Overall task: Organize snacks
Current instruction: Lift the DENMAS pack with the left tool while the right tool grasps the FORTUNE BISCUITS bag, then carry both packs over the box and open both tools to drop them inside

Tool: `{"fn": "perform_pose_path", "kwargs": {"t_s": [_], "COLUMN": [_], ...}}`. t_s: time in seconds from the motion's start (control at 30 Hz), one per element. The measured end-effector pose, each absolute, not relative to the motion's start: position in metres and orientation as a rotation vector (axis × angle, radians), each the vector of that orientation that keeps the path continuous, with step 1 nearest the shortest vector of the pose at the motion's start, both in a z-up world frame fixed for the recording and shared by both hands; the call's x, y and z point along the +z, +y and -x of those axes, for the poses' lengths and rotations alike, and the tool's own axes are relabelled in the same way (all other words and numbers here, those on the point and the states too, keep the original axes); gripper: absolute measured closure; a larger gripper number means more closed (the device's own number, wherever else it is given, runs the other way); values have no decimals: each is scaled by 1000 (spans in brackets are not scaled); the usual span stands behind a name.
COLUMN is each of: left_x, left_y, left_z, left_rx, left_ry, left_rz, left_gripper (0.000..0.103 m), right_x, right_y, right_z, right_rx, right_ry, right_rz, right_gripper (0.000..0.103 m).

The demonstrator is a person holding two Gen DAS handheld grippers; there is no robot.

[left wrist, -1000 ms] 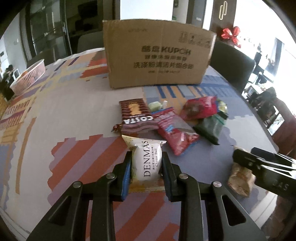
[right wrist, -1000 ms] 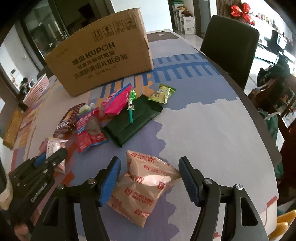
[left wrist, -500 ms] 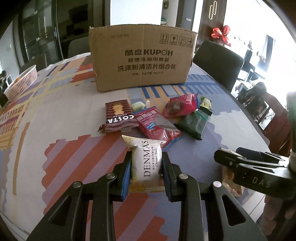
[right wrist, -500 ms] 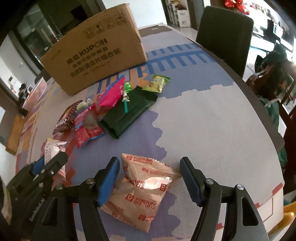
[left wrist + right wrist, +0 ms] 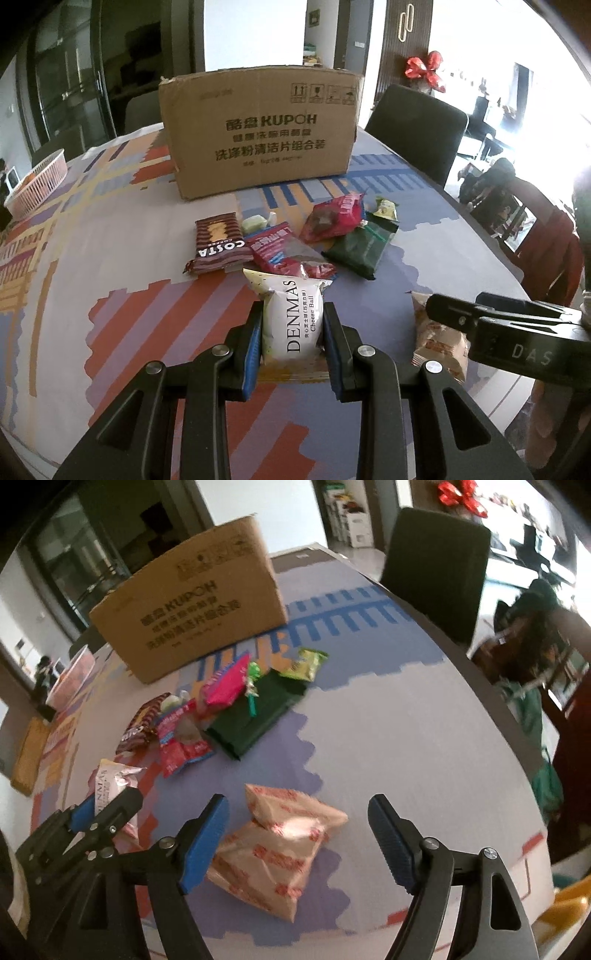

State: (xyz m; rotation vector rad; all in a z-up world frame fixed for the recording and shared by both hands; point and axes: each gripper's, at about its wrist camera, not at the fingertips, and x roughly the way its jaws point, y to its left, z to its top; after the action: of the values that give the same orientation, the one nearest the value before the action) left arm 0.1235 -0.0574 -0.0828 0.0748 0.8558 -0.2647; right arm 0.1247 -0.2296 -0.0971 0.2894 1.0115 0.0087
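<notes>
Count: 1 cardboard box [image 5: 258, 133] far centre. Snack packets: 1 DENMAS [image 5: 291, 321], 1 Fortune Biscuits [image 5: 280, 849], 1 COSTA [image 5: 218, 247], 2 red [image 5: 280, 251], 1 dark green [image 5: 362, 247]. 1 pink basket [image 5: 37, 184] far left. 2 chairs [image 5: 413, 125].

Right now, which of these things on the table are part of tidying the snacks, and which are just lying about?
Part of the job:
- Denmas packet, clamped in the left gripper
- Fortune biscuits packet, between the opening fingers of the right gripper
- Costa packet
- dark green packet
- cardboard box, perhaps

Lying about:
- pink basket
- black chair
</notes>
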Motion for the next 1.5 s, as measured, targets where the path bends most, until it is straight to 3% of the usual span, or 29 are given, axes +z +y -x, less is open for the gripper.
{"fn": "perform_pose_path", "kwargs": {"t_s": [0.17,0.33,0.5,0.9,1.5], "left_x": [-83,-84,-83,-63,9], "left_y": [-59,-59,-56,-47,-31], "left_z": [-122,-122,-123,-125,-161], "left_rx": [-264,-266,-272,-260,-186], "left_ry": [856,864,874,829,617], "left_rz": [-79,-74,-50,-21,-24], "left_gripper": [73,73,73,73,73], "right_x": [-106,-111,-110,-83,-10], "right_y": [-230,-223,-217,-210,-203], "right_z": [-124,-126,-124,-127,-170], "right_rx": [32,86,125,168,228], "right_ry": [1053,1080,1074,942,673], "right_rz": [-327,-325,-303,-222,-154], "right_gripper": [28,50,59,61,61]}}
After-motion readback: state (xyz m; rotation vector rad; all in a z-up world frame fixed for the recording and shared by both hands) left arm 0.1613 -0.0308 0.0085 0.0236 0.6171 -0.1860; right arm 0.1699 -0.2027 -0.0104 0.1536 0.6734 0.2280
